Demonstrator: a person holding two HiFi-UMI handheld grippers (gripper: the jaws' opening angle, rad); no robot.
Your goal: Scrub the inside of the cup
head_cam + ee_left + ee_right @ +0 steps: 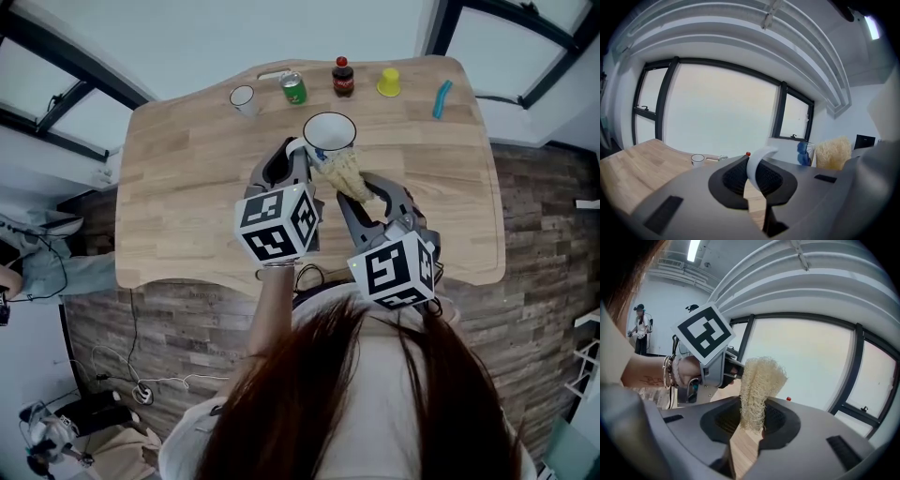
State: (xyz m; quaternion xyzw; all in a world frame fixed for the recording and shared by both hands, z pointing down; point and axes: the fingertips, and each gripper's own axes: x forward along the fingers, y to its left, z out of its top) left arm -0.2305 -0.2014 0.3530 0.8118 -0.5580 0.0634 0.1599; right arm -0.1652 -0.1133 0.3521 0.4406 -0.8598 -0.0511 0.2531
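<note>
Left hand-held gripper [293,153] is clenched on the handle [757,164] of the white cup [328,132], mid-worktop [187,178]. I can't tell if the cup is lifted or resting. Right hand-held gripper [367,199] pinches the loofah [341,172], whose tip is at the cup's near rim.

My read: scrubbing is just starting. Next I push the loofah down inside, rub the wall and keep the cup steady.

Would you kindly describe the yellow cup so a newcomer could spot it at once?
On the wooden table, small items line the far edge. The yellow cup stands between the red-capped dark bottle and a blue object, the only yellow thing there.
</note>
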